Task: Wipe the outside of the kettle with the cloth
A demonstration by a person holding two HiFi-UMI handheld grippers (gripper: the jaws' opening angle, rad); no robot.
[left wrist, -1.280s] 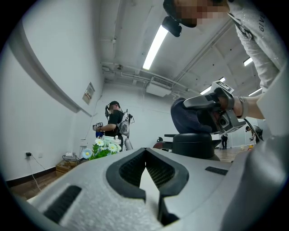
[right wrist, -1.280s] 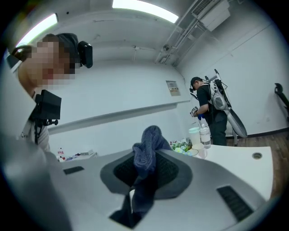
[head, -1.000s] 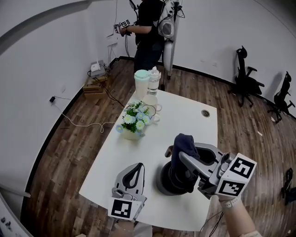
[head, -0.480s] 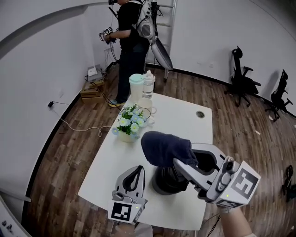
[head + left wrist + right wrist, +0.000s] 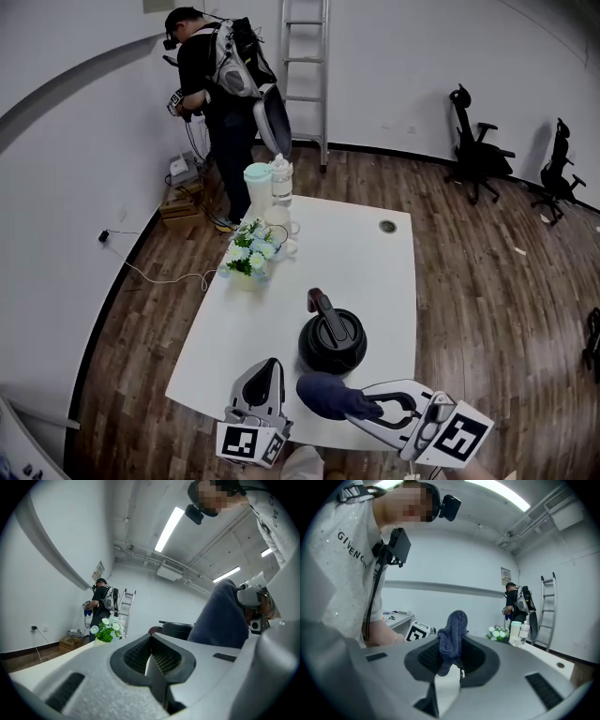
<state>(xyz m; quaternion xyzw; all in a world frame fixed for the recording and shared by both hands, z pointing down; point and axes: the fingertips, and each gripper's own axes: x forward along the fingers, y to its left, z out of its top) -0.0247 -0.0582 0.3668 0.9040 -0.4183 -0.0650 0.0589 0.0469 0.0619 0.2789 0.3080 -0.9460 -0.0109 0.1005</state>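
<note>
White tabletop [image 5: 375, 272] in a bare room with wood floor; flowers [image 5: 247, 255] at its far left corner, a person standing by a ladder beyond

- Black kettle [image 5: 333, 345] stood upright near the tabletop's near edge, lid handle [image 5: 323, 314] running away from the person and a little left
- Right gripper [image 5: 364, 406] closed on a dark blue cloth [image 5: 323, 396], which bunched out past its tips
- Kettle lay just ahead of the cloth, near but apparently not touching; right gripper clearly the nearer one
- Left gripper [image 5: 267, 370] low at the near edge, left of the kettle, jaws pressed together with nothing between them

Views compared: the left gripper view caught the kettle's dark side and the cloth hanging to its right. The right gripper view showed the pinch on the cloth plainly, but no kettle, only flowers and bottles. Next move judged a short push forward onto the kettle's near wall
</note>
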